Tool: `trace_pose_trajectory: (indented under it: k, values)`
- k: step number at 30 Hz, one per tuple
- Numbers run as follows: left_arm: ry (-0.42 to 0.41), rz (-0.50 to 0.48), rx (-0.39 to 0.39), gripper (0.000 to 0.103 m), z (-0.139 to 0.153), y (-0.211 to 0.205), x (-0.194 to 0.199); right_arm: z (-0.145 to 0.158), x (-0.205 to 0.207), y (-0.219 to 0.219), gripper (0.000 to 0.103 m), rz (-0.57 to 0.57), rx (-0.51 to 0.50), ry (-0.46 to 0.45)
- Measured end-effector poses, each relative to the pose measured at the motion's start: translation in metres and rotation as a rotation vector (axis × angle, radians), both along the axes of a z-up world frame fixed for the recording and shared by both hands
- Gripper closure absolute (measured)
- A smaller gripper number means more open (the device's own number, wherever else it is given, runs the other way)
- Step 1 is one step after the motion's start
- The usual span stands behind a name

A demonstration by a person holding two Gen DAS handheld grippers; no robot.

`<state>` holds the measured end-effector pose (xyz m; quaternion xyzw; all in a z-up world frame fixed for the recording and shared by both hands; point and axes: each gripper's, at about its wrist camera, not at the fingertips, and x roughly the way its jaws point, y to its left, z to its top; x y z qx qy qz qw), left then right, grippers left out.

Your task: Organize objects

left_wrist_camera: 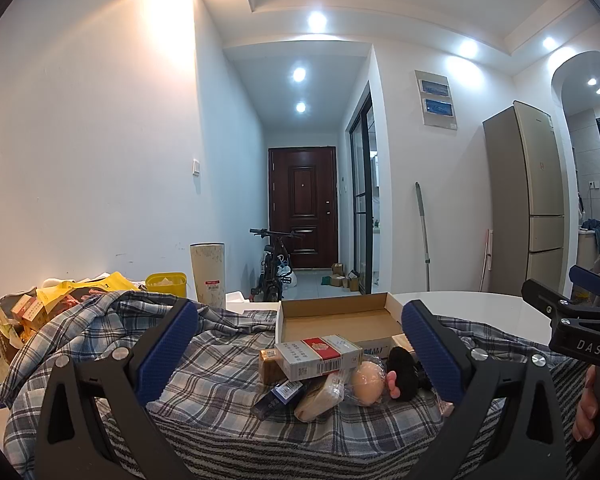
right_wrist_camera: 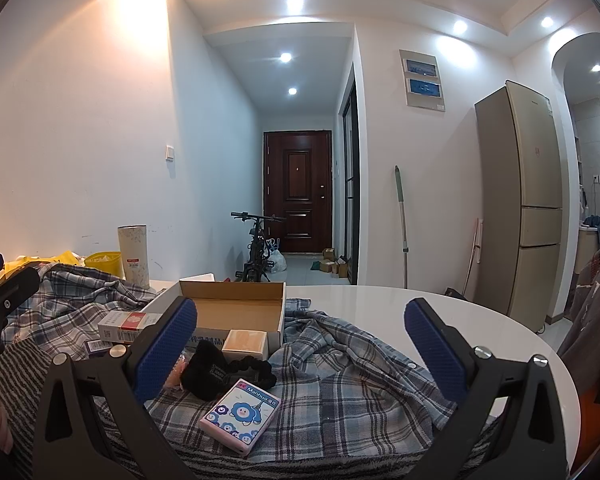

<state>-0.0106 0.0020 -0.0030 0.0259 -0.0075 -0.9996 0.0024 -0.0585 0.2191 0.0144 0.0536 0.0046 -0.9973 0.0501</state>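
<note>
Both grippers — left (left_wrist_camera: 300,354), right (right_wrist_camera: 300,350) — gaped wide, empty, above the plaid shirt (right_wrist_camera: 340,392) near the cardboard box (right_wrist_camera: 236,312).

We see white walls, recessed ceiling lights (left_wrist_camera: 317,20), a dark brown door (left_wrist_camera: 303,208) at hallway end w/ bike (left_wrist_camera: 274,264) nearby, tall beige fridge (right_wrist_camera: 520,200) at right.

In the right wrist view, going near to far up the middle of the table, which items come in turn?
Pink box with blue flower cartoon → black scrunchie → small tan-faced box → open cardboard box → bicycle on the floor → dark front door.
</note>
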Motion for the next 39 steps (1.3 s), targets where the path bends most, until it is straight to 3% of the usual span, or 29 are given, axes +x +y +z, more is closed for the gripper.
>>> trace_pose_trajectory:
  k: [34, 39]
  values:
    - [0.005, 0.005, -0.007, 0.0, -0.0034, 0.0013, 0.0008, -0.0011, -0.001, -0.0039, 0.0, 0.002, 0.018, -0.009]
    - [0.009, -0.009, 0.031, 0.0, -0.0012, -0.0033, 0.0031, -0.0004, 0.0018, -0.0059, 0.0, 0.014, 0.02, 0.006]
